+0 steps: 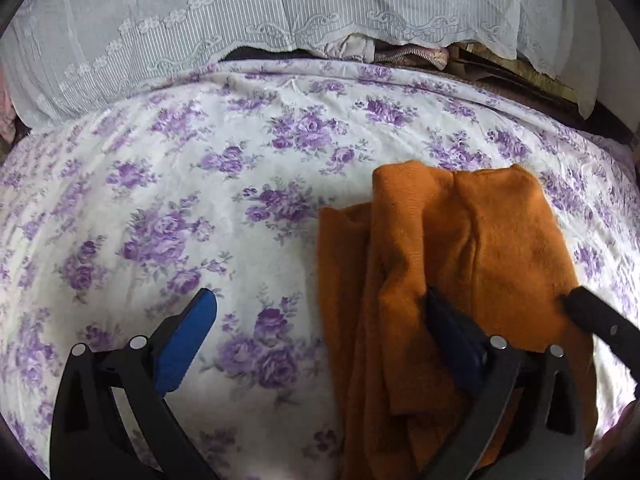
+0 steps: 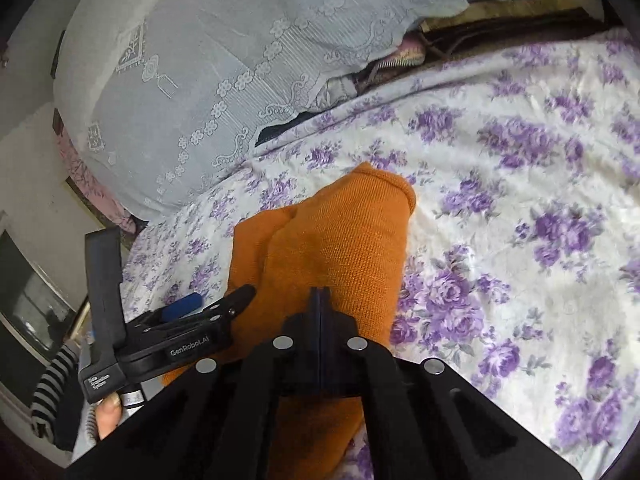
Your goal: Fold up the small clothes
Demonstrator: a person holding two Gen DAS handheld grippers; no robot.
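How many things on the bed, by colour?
Orange garment: 1
Purple-floral bedsheet: 1
White lace cover: 1
Black-and-blue claws: 2, left claw and right claw
Total: 5

The left wrist view looks steeply down from close above the bed sheet [image 1: 200,168], facing the lace cover [image 1: 160,20] at 12 o'clock, with the orange cloth [image 1: 460,240] at 4 o'clock. The right wrist view sits lower and rolled, close behind the same cloth [image 2: 340,248], lace at 11 o'clock. Both share cloth, sheet and lace.
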